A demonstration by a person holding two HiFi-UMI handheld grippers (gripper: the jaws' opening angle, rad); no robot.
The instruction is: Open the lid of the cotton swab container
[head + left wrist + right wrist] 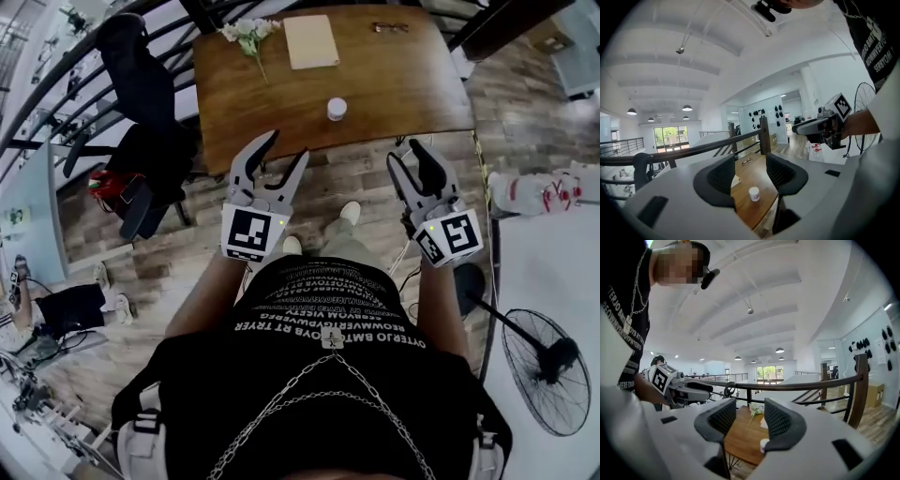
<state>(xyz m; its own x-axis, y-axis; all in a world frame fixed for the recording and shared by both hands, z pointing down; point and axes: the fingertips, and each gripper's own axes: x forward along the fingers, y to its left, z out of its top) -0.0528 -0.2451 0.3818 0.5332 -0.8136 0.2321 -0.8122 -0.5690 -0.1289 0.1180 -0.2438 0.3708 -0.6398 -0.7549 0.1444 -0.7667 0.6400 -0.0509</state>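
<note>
There, the small white round cotton swab container (337,109) stood near the front edge of the brown wooden tabletop (403,84). The left gripper (287,148) and right gripper (407,154) hovered short of it, jaws apart and empty.

The person wears a black T-shirt (319,375) with white lettering, a silver chain (302,397), light trousers (337,244) and white shoes (350,213). The left gripper (287,148) and right gripper (407,151) are grey with black ribbed pads (717,180), each carrying a white cube (253,232) with black square markers.
</note>
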